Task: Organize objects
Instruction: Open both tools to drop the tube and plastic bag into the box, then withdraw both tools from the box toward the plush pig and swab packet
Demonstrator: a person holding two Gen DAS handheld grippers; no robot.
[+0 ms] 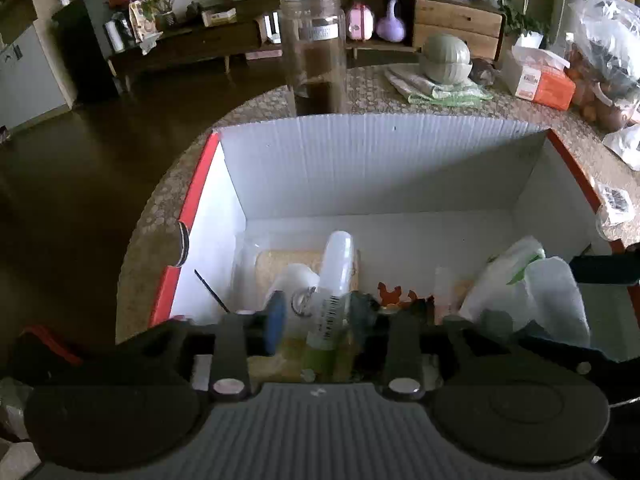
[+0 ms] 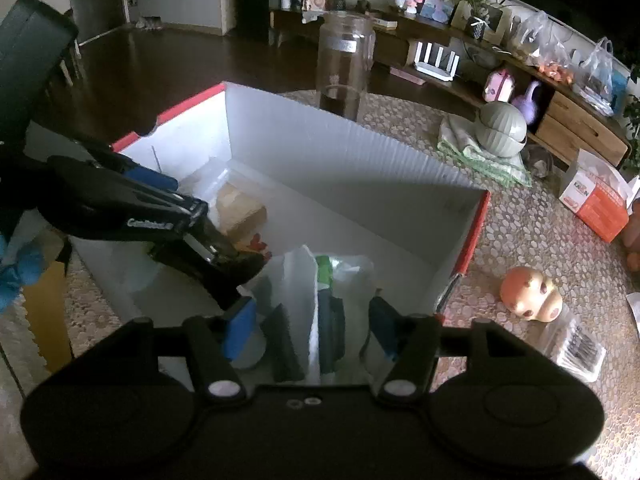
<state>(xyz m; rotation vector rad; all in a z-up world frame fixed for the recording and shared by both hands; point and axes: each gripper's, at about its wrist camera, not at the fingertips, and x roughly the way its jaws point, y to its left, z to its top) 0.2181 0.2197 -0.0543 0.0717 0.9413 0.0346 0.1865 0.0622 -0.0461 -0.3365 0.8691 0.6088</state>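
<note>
Left fingers (image 1: 316, 320): partly parted astride a capped bottle (image 1: 334, 280), pads seemingly clear of it.
Right fingers (image 2: 312, 326): partly parted around a white bag (image 2: 300, 280), not pressing.
Done: both lie inside the box (image 1: 360, 160) beneath the fingers.
Left: toy (image 2: 530, 294) on the desk (image 2: 520, 232) right of the fingers.

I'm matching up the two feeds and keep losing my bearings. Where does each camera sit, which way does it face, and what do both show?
Left wrist: sits on the left gripper, looking forward and down into the white box; its own fingers straddle a bottle.
Right wrist: sits on the right gripper, looking down into the same box from its right end, over a white bag; the left gripper reaches in from the left.
Shared: the box, glass jar, green lidded bowl, orange carton.
</note>
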